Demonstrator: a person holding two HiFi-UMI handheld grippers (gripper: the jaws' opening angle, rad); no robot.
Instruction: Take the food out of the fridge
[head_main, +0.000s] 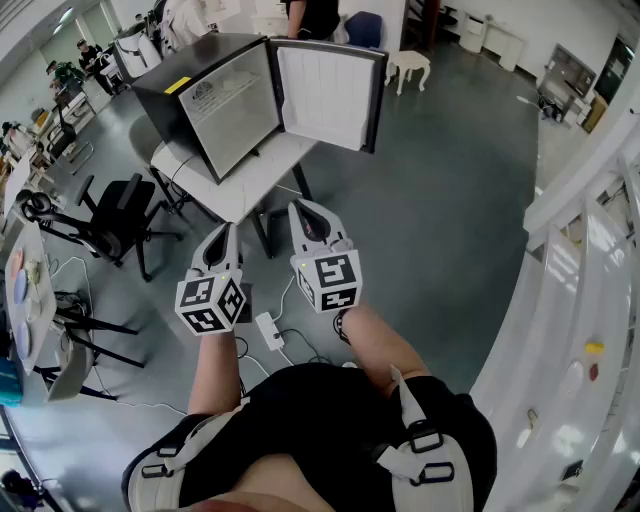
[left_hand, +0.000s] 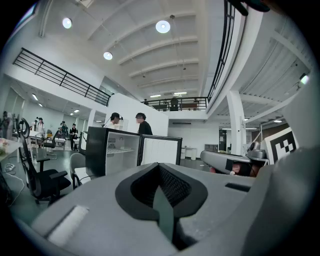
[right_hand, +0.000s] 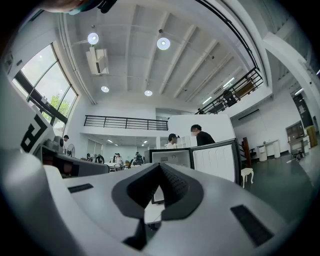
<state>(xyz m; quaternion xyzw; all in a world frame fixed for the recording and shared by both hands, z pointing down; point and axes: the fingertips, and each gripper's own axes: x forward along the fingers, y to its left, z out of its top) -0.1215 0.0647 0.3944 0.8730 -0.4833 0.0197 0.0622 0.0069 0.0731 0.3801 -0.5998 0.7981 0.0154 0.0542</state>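
A black mini fridge (head_main: 215, 100) stands on a white table (head_main: 240, 190), its door (head_main: 330, 95) swung wide open to the right. The white inside shows a wire shelf; I see no food in it from here. Both grippers hover side by side short of the table, pointing level at the fridge. My left gripper (head_main: 222, 240) is shut with nothing in it, and my right gripper (head_main: 308, 215) is likewise shut and empty. In the left gripper view the fridge (left_hand: 107, 150) sits beyond the closed jaws (left_hand: 160, 167). The right gripper view shows the door (right_hand: 215, 160) past its tips (right_hand: 161, 167).
A black office chair (head_main: 120, 215) stands left of the table. A power strip (head_main: 270, 330) with cables lies on the floor by my feet. Two people stand behind the fridge. A white stool (head_main: 408, 65) is at the back, and a white railing (head_main: 580, 260) runs along the right.
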